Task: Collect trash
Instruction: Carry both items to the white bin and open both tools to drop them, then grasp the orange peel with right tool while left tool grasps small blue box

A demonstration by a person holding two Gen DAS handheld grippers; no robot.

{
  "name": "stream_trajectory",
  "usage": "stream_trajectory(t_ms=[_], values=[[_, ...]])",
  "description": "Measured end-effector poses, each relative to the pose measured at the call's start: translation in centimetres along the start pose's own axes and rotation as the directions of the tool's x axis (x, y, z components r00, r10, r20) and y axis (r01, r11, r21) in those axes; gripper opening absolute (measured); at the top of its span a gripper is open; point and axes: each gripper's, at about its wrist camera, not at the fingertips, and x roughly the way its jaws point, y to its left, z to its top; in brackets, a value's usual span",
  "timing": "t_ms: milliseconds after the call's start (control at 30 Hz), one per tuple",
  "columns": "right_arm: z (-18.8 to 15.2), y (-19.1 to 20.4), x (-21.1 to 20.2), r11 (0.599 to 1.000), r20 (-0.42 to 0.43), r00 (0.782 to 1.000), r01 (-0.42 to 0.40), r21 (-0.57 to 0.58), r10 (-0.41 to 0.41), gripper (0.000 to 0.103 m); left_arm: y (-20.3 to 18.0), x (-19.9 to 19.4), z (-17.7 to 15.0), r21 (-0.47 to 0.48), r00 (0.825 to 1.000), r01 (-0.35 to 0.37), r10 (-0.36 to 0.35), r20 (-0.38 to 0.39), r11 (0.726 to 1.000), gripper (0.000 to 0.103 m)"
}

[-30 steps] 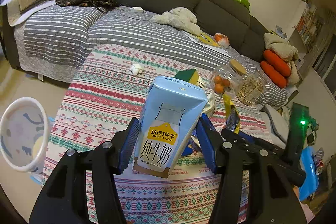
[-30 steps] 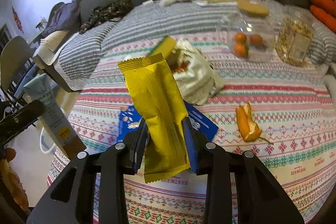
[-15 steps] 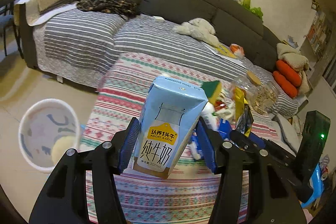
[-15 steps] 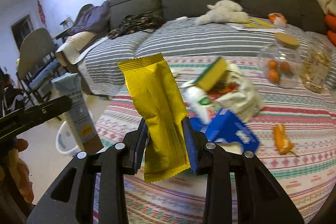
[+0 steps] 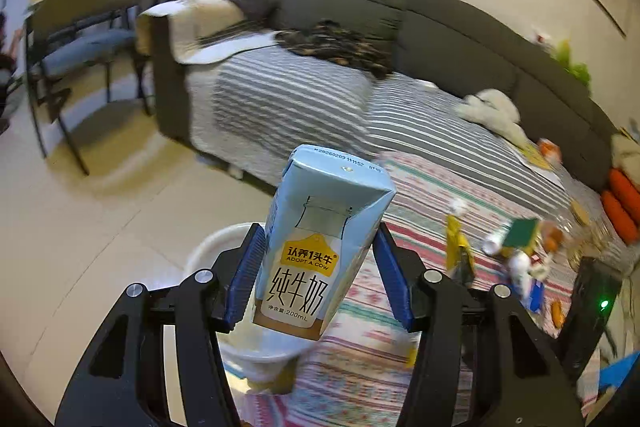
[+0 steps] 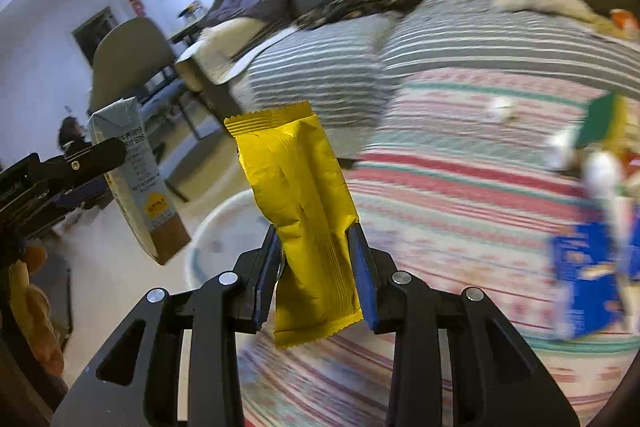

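My left gripper (image 5: pixel 318 273) is shut on a light blue milk carton (image 5: pixel 320 239), held upright above the white waste bin (image 5: pixel 212 247) on the floor. The right gripper (image 6: pixel 316 277) is shut on a yellow snack wrapper (image 6: pixel 300 211), hanging over the near edge of the patterned table (image 6: pixel 460 195) beside the same bin (image 6: pixel 224 235). In the right wrist view the carton (image 6: pixel 136 179) and the left gripper's black finger show at the left. Other litter stays on the table: a blue box (image 6: pixel 584 279), a white bottle (image 6: pixel 608 183) and a green-yellow sponge (image 6: pixel 600 121).
A grey sofa with a striped cover (image 5: pixel 320 95) runs behind the table. A chair (image 5: pixel 80 27) stands on the tiled floor at the left. Clothes (image 5: pixel 336 43) and a white plush toy (image 5: pixel 492 111) lie on the sofa. An orange peel (image 5: pixel 557 313) lies on the table.
Both grippers have swung left, off the table's middle toward the floor side. The bin has come from the left edge to under the carton. Both grips are unchanged.
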Motion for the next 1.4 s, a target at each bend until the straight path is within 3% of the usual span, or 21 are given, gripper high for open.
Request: stream_trajectory(t_ms=[133,200,267,433,733,833,967,1067,1400], values=[[0.4,3.4,4.3,0.999,-0.045,0.998,-0.04,-0.022,0.039,0.041,2.7,-0.2,0.9,-0.049,0.999,-0.038,0.038,0.005,0.998,0.053],[0.5,4.3,6.0,0.999,-0.063,0.997,-0.046,-0.015,0.045,0.049,3.6,-0.3,1.2,-0.064,0.999,-0.052,0.052,0.01,0.997,0.053],[0.6,4.6,7.0,0.998,-0.081,0.995,-0.056,-0.003,0.055,0.065,4.4,-0.4,1.4,-0.078,0.998,-0.061,0.063,0.014,0.995,0.053],[0.7,4.0,6.0,1.0,-0.067,0.998,0.005,0.009,-0.004,0.08,5.5,0.1,1.3,-0.09,0.998,-0.058,0.057,-0.013,0.994,0.053],[0.1,-0.2,-1.3,0.99,0.01,0.991,0.13,-0.055,-0.13,0.088,2.5,2.4,0.7,-0.008,0.997,-0.03,0.029,-0.069,1.0,0.055],[-0.6,-1.8,-3.5,0.984,0.02,0.986,0.169,-0.065,-0.168,0.088,1.4,3.4,0.3,0.021,0.995,-0.05,0.052,-0.088,0.999,0.081],[-1.5,-3.9,-6.2,0.972,0.036,0.973,0.23,-0.05,-0.229,0.091,0.0,3.4,0.2,0.046,0.996,-0.052,0.055,-0.076,0.998,0.084],[-1.7,-5.6,-8.0,0.957,0.069,0.956,0.289,-0.027,-0.287,0.095,-1.5,2.9,0.3,0.056,0.998,-0.041,0.044,-0.051,0.998,0.093],[-1.5,-10.8,-12.3,0.922,0.082,0.921,0.371,0.112,-0.381,0.096,-8.0,3.1,-0.9,0.133,0.999,0.021,-0.017,-0.03,0.991,0.096]])
